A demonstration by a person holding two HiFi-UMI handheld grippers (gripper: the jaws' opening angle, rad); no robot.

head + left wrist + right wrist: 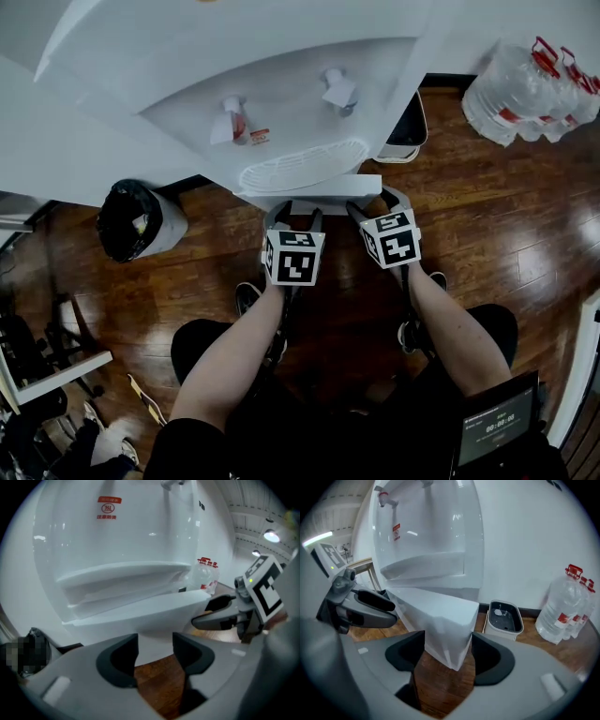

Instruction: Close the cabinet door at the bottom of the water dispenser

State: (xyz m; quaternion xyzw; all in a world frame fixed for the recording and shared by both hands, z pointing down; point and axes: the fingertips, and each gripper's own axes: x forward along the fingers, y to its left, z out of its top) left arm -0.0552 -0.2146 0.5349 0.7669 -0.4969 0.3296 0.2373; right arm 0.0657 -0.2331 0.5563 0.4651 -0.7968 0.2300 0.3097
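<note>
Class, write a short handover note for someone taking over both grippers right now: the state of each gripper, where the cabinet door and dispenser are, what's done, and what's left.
Left gripper: open, nothing gripped, close to the cabinet door.
Right gripper: open, the door's corner between its jaws, pads not pressing.
Door: open, standing out from the base of the water dispenser toward the person.
Done: both grippers are at the door.
Left: swing it shut, probably by pushing.
</note>
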